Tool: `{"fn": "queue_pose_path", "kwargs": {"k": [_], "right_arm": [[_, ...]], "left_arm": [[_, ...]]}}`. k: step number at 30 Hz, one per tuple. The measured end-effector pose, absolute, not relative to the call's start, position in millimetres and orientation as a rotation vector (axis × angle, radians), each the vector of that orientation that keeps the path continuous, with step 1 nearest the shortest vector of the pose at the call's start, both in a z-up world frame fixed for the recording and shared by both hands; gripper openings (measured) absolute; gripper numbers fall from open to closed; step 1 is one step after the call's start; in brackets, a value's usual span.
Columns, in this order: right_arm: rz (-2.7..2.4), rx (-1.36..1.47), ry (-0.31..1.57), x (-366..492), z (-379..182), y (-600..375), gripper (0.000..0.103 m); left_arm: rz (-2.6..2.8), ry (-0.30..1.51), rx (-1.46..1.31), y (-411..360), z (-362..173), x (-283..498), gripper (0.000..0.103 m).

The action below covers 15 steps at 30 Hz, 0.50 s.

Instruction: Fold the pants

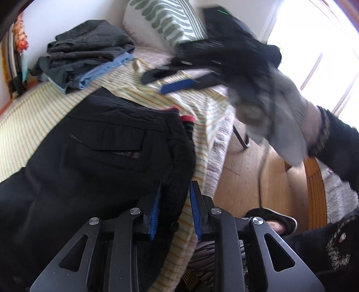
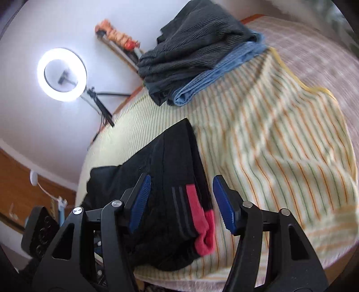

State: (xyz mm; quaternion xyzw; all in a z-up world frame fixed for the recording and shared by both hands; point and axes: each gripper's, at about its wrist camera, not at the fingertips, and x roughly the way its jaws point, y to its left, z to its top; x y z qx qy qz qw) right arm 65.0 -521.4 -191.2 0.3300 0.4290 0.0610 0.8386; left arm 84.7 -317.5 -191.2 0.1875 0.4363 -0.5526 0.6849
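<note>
Black fabric: one pair of pants is lying on the striped sheet, a back pocket facing up and a red waistband patch showing at its near edge
Pants position: they are sitting near the bed edge, well apart from the pile behind them
Folded pile: one stack is resting further back on the sheet; counting at least two dark grey pieces over one blue piece
Pillow: one, green-and-white patterned, is leaning at the wall
Ring light: one is glowing on its stand by the wall
Left gripper: it is pointing low over the pants' edge, at the side of the bed; fingers are standing narrowly apart, with the dark cloth edge lying between them but nothing pinched
Right gripper: it is hovering above the waistband end, tilted down toward it; fingers are spread wide, gripping nothing; contact with the cloth is not discernible
Right hand: grey-gloved, blurred, it is carrying the tool above the sheet in the left wrist view
</note>
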Motion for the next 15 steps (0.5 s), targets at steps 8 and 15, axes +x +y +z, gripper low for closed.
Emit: {"fn": "queue_pose_path", "kwargs": {"k": [8,15], "right_arm": [[0.165,0.475,1.021,137.4,-201.6,-502.3,0.065],[0.217,0.363,1.024,173.4,-202.2,-493.3,0.077]], "left_arm": [[-1.177,0.982,0.238,-264.2,-155.9,92.9,0.026],[-0.791,0.908,0.138,-102.4,-127.6,110.6,0.026]]}}
